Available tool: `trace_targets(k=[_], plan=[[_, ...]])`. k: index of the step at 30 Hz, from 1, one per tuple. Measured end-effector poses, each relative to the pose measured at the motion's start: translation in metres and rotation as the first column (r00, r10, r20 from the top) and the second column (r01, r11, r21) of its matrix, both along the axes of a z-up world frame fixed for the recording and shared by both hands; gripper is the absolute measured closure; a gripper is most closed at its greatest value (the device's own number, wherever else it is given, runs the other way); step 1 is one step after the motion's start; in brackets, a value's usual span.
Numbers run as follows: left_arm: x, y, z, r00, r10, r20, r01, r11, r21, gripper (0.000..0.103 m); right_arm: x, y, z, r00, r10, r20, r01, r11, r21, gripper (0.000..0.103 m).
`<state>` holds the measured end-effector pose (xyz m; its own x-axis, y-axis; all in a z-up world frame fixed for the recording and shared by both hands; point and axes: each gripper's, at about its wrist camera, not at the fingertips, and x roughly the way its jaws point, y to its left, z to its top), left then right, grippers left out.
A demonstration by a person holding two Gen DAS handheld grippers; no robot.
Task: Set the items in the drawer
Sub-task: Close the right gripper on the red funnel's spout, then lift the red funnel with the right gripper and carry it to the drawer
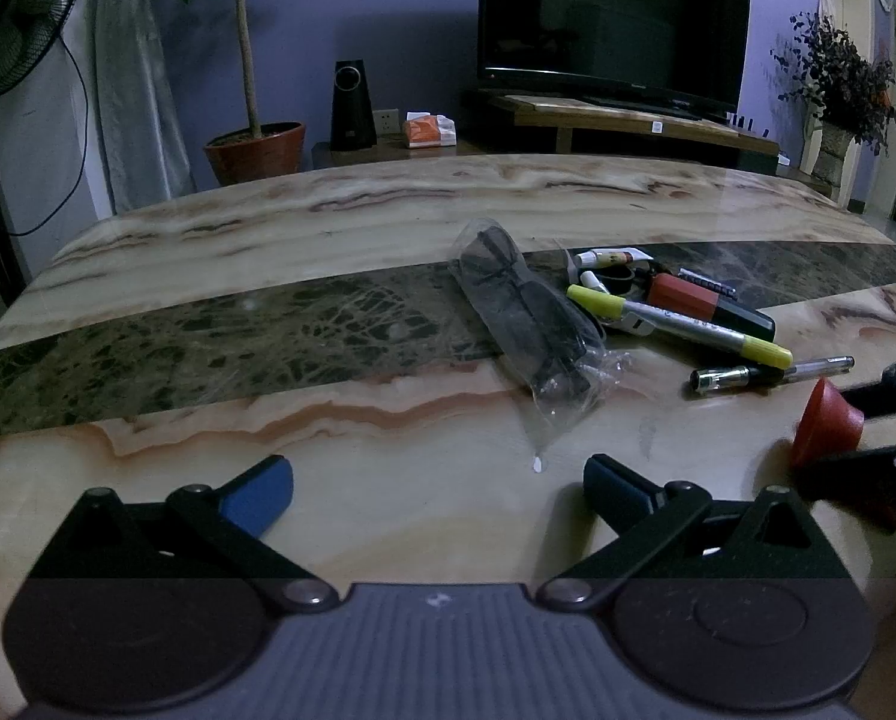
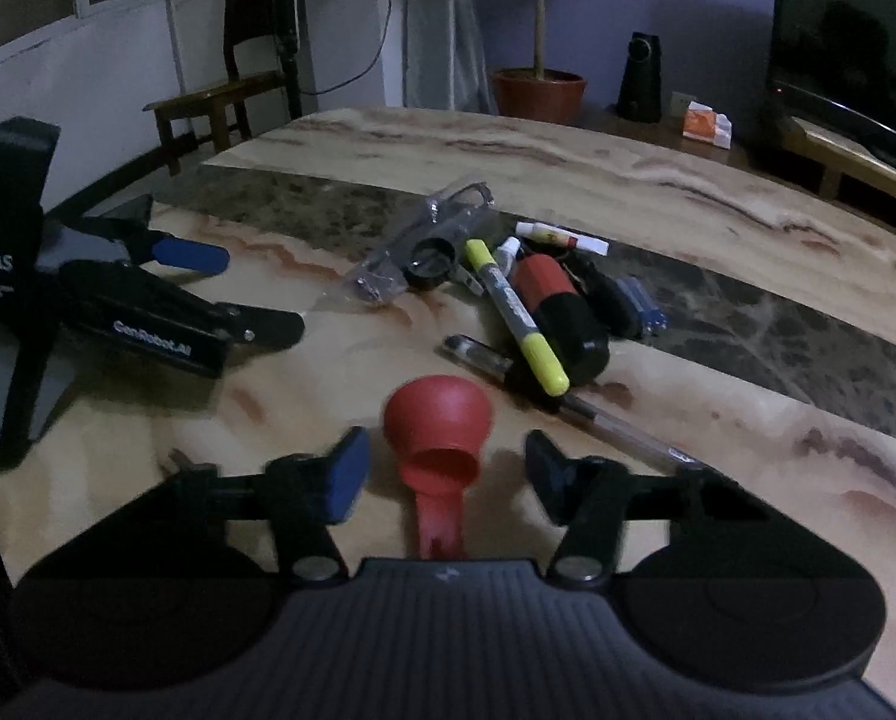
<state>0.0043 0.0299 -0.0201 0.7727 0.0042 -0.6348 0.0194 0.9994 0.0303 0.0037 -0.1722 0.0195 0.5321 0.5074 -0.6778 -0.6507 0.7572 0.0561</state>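
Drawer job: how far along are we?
Nothing looks stowed; no drawer is in view. Open right gripper straddles the red funnel-shaped piece without gripping it. Open left gripper is empty. The clear plastic bag, yellow-capped marker and other pens lie on the marble table.

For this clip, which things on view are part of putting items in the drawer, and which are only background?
Job items, on the marble table:
red funnel, between the open right gripper fingers
bagged black item
yellow marker
red-and-black marker
clear pen
small tube

Background:
TV
potted tree
speaker
fan
wooden chair
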Motion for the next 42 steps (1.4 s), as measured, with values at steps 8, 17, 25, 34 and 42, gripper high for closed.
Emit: trace_targets(k=[8,17,25,34,42], plan=[[0.0,0.0,0.0,1.0,0.0,0.0,0.0,1.0,0.0,0.0,0.0,-0.004,-0.003,1.0,-0.001,-0.004,0.001,1.0,-0.003,0.067],[0.0,0.0,0.0,1.0,0.0,0.0,0.0,1.0,0.0,0.0,0.005,-0.004,-0.005,1.0,-0.023,-0.003,0.023,1.0,0.012,0.061],[0.0,0.0,0.0,1.0,0.0,0.0,0.0,1.0,0.0,0.0,0.002,-0.001,-0.004,1.0,-0.017,0.012,0.017,1.0,-0.005,0.062],[0.0,0.0,0.0,1.0,0.0,0.0,0.0,1.0,0.0,0.0,-0.004,-0.005,0.002,0.999,-0.011,0.03,0.011,1.0,0.014,0.069],[0.0,0.0,0.0,1.0,0.0,0.0,0.0,1.0,0.0,0.0,-0.01,-0.008,0.008,0.999,-0.007,0.048,0.005,0.999,0.035,0.07]])
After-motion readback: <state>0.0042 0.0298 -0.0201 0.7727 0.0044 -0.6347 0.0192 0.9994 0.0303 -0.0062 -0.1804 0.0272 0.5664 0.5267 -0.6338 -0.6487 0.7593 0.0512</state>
